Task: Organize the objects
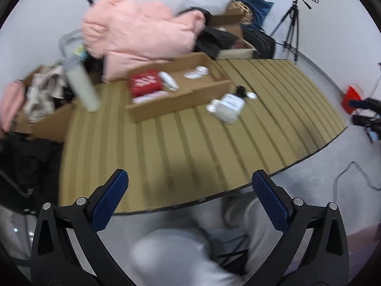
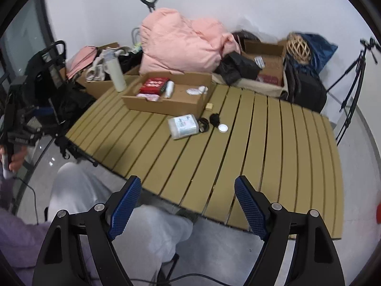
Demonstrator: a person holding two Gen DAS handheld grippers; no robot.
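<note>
A low cardboard tray (image 2: 164, 104) (image 1: 166, 106) sits on the slatted table (image 2: 238, 157) (image 1: 190, 143) and holds a red box (image 2: 153, 84) (image 1: 145, 84), a white tube (image 2: 169, 89) (image 1: 168, 81) and small white items. A clear plastic container (image 2: 183, 126) (image 1: 229, 107) lies on its side beside the tray, with a black hair tie (image 2: 214, 119), a white lid (image 2: 223, 128) (image 1: 251, 95) and a small wooden block (image 2: 209, 106) nearby. My left gripper (image 1: 189, 200) and right gripper (image 2: 187, 203) are both open and empty, held near the table's front edge.
A tall white bottle (image 2: 116, 76) (image 1: 83, 85) stands at the table's back left. A pink jacket (image 2: 183, 45) (image 1: 140, 31), cardboard boxes (image 2: 266, 59) of clutter and black bags crowd the back. A tripod (image 2: 352, 88) (image 1: 291, 23) stands at right. My legs (image 2: 119, 214) are below the table edge.
</note>
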